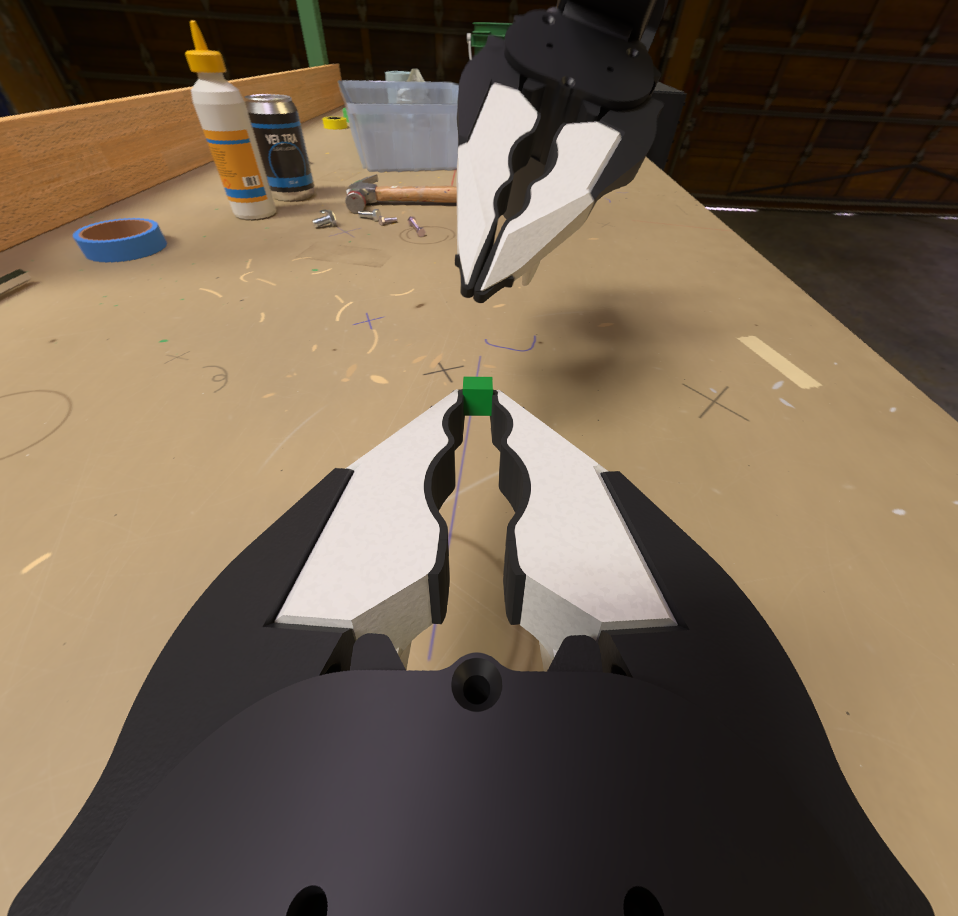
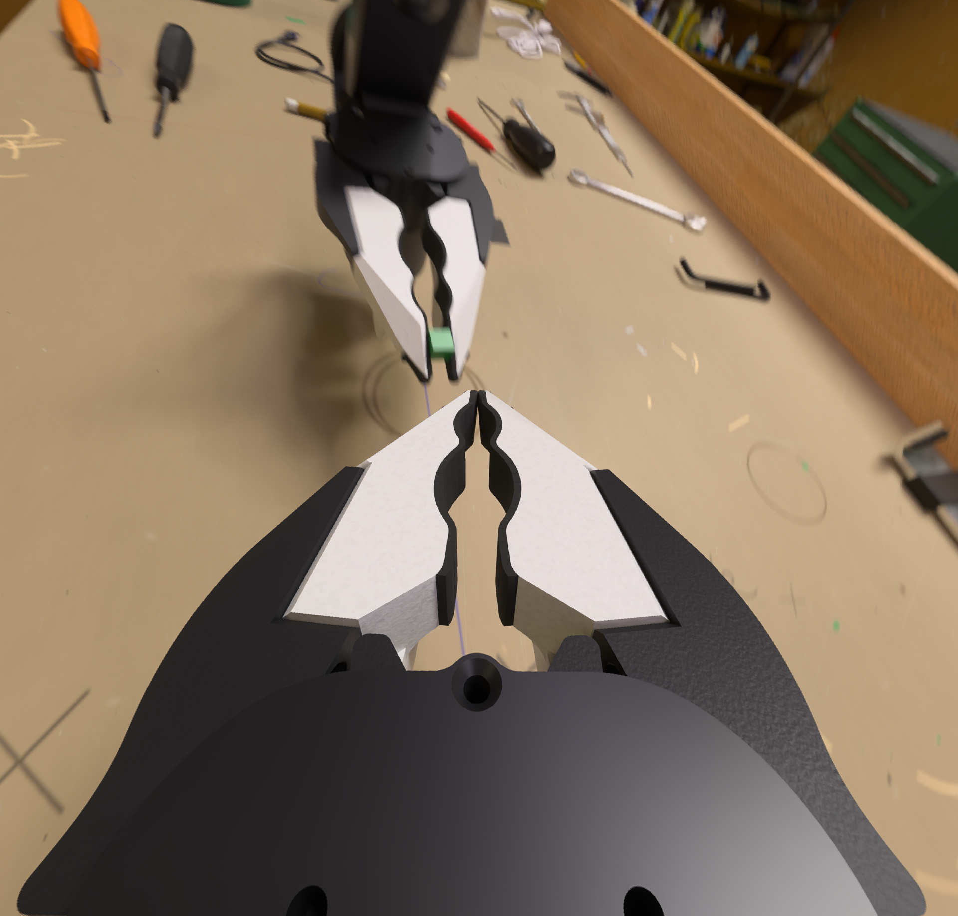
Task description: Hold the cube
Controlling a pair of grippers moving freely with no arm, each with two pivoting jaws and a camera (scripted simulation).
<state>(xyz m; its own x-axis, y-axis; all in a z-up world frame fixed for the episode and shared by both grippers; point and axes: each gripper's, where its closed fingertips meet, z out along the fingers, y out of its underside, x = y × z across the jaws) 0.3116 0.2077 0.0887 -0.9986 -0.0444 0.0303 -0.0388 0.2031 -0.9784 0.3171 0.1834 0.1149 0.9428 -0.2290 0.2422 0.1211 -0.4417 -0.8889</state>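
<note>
Bare tabletop (image 1: 648, 476) surrounds the left gripper (image 1: 477, 398); the right gripper (image 1: 474, 292) hangs just beyond, blocking forward travel.

Matt green cube (image 1: 477, 396); scuffed matt wood-board table (image 1: 155, 476); glossy can (image 1: 280, 147)

The left gripper (image 1: 477, 398) pinches a green cube (image 1: 477, 396) at its fingertips above the bench (image 1: 155, 476). At twelve o'clock beyond it the right gripper (image 1: 476, 292) hangs tips-down, jaws together. At ten o'clock stand a bottle (image 1: 225, 129) and can (image 1: 280, 147), with tape (image 1: 120, 238) nearer.
</note>
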